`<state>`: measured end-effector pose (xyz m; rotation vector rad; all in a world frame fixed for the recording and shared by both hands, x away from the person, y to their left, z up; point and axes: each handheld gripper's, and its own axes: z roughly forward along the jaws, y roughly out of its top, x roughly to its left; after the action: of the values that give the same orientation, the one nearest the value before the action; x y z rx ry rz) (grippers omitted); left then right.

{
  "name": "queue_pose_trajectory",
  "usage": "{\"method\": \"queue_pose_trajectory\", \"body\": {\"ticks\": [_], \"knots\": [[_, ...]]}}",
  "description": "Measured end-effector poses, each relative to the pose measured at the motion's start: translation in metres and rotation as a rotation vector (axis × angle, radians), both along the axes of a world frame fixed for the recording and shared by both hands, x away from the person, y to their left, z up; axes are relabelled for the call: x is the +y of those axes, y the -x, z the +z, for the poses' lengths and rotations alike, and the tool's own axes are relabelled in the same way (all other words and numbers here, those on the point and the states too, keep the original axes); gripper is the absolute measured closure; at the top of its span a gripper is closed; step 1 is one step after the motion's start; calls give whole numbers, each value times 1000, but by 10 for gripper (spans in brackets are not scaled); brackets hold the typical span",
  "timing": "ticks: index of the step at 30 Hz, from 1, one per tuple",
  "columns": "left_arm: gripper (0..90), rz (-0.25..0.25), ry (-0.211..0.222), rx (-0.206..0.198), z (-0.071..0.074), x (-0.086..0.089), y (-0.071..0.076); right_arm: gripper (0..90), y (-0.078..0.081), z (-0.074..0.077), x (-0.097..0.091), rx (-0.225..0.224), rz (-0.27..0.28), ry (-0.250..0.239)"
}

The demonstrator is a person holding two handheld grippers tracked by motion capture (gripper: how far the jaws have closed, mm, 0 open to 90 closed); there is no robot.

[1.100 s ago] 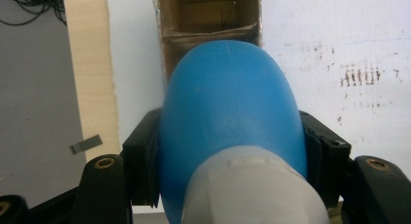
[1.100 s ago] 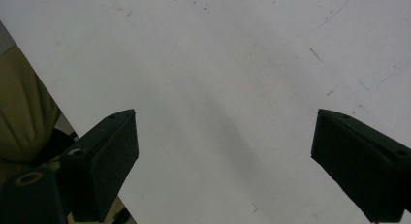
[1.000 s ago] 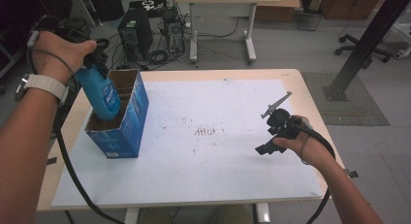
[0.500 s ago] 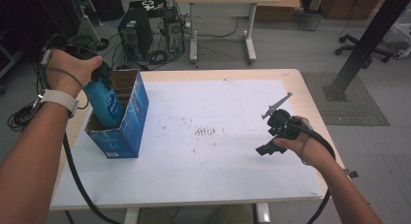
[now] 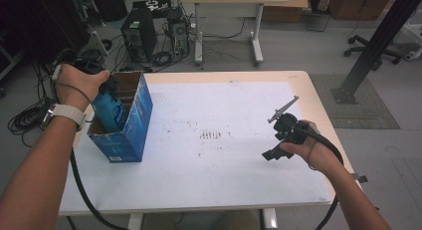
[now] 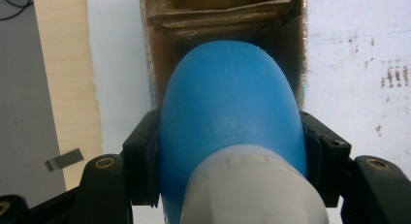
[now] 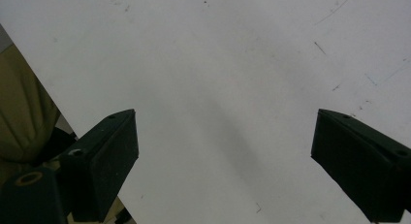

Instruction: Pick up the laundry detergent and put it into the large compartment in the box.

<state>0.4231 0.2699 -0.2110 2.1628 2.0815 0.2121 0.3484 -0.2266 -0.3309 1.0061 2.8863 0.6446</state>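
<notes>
A blue bottle (image 5: 110, 112) with a pale grey cap end (image 6: 252, 185) is half down inside an open blue cardboard box (image 5: 133, 133) at the table's left side. My left gripper (image 5: 107, 90) is shut on the bottle; in the left gripper view both black jaws press its sides, and the bottle's rounded end (image 6: 228, 103) points into the box's brown interior (image 6: 218, 13). My right gripper (image 5: 271, 154) hovers low over the white table top at the right, open, with nothing between its fingers (image 7: 109, 156).
The white sheet-covered table (image 5: 224, 105) has a patch of dark marks (image 5: 211, 135) near its middle. Wooden edge strips run along the left (image 6: 63, 64) and far sides. Cables and a computer tower (image 5: 137, 36) lie on the floor behind.
My left gripper has lowered the blue bottle deeper into the box, and the hand has moved slightly right. The right gripper has stayed in place.
</notes>
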Motion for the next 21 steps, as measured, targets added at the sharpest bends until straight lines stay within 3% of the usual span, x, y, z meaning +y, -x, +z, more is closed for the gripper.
{"method": "queue_pose_trajectory", "body": {"ticks": [21], "knots": [[374,-21,-9,-3,-37,-3,-3,99,1,-3,0,9,-6,1]]}}
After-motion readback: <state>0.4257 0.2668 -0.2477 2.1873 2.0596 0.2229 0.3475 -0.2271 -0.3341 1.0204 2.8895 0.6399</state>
